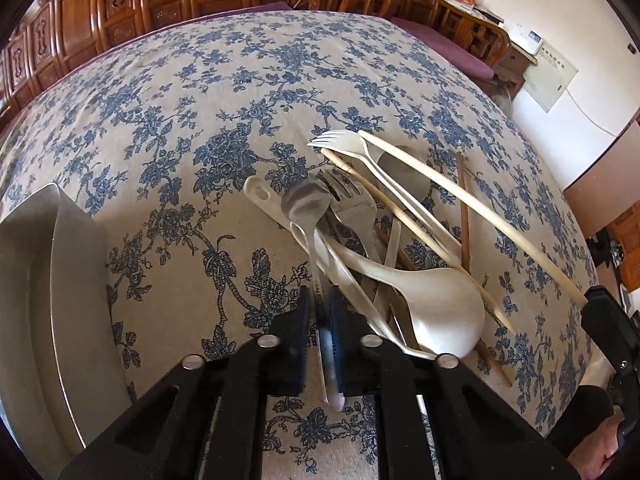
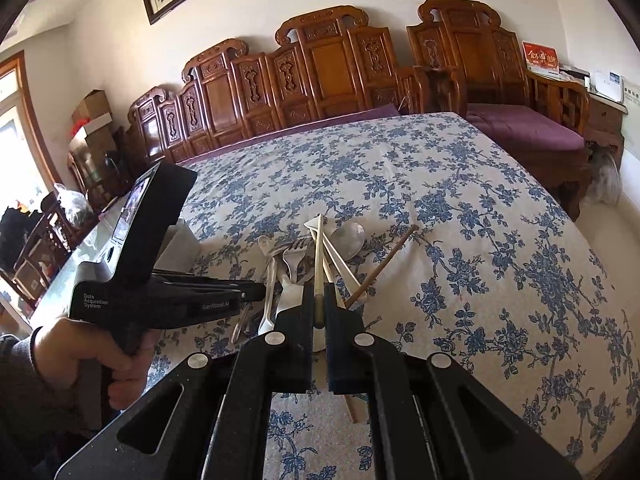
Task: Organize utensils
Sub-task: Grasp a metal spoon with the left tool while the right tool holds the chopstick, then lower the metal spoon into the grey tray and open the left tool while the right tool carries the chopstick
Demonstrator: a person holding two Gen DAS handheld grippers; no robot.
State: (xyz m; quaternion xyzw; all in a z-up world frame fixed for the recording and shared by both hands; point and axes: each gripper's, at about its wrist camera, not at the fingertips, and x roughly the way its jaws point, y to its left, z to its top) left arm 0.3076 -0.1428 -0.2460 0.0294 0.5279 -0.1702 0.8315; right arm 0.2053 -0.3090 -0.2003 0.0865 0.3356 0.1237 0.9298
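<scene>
Utensil pile (image 1: 384,240) is heaped on the blue-floral tablecloth (image 1: 180,120), toward its near edge. All places below are given relative to that pile.

A metal spoon (image 1: 306,200) is clamped by its handle in the left gripper (image 1: 324,320); jaws are nearly together on the thin handle, and the bowl is tipped up over the pile's left side. The spoon is motion-blurred in the left wrist view.

A pale chopstick (image 2: 318,264) is pinched in the right gripper (image 2: 319,312), jaws narrow around it, with its far end lying over the pile's middle. In the left wrist view the same stick (image 1: 472,216) is seen crossing the pile's right side diagonally.

Inside the pile: a cream plastic fork (image 1: 340,140) is at the far end, a metal fork (image 1: 344,192) just beside the held spoon, and a large cream ladle-type spoon (image 1: 436,312) at the near end, bowl toward the camera. A dark brown chopstick (image 1: 464,216) is propped on the right side, and a second metal spoon bowl (image 1: 404,172) is partly covered at the far right.

A grey tray (image 1: 60,280) is placed well left of the pile, at the cloth's edge.

In the right wrist view a hand (image 2: 92,356) is seen gripping the left device's handle, left of the pile.

Carved wooden chairs (image 2: 328,68) are lined up beyond the table's far side.
</scene>
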